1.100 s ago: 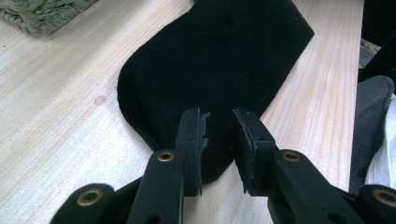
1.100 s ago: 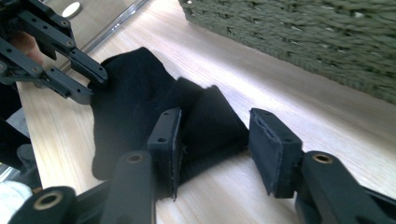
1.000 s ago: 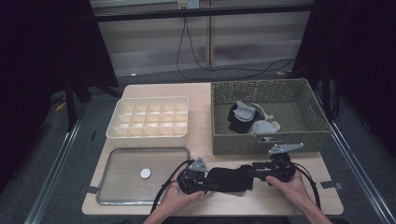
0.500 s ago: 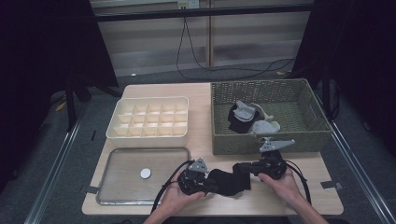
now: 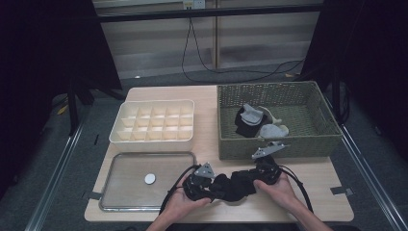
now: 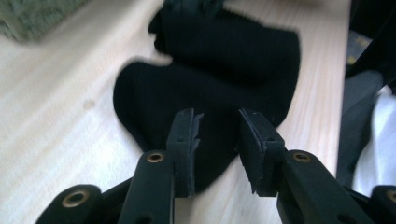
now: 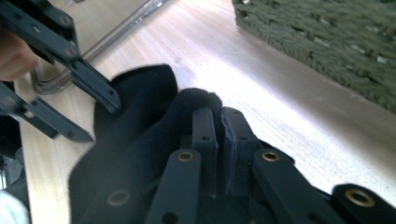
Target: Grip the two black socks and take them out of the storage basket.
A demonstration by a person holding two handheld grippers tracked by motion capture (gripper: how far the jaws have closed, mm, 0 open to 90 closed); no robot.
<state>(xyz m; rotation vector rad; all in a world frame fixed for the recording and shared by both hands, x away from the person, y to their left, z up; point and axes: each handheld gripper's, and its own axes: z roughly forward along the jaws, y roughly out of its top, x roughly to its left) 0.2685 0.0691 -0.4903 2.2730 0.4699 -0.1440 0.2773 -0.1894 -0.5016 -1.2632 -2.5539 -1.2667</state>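
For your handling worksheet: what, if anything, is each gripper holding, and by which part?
The right gripper pinches the black sock at one folded end. The left gripper straddles its other end, jaws apart, not gripping.

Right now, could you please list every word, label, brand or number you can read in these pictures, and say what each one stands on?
None can be read.
The small pale plate on the rail at the top of the high view may carry marks, but they are too small and blurred to read.
The black sock, compartment box, woven basket and metal tray carry no visible text.
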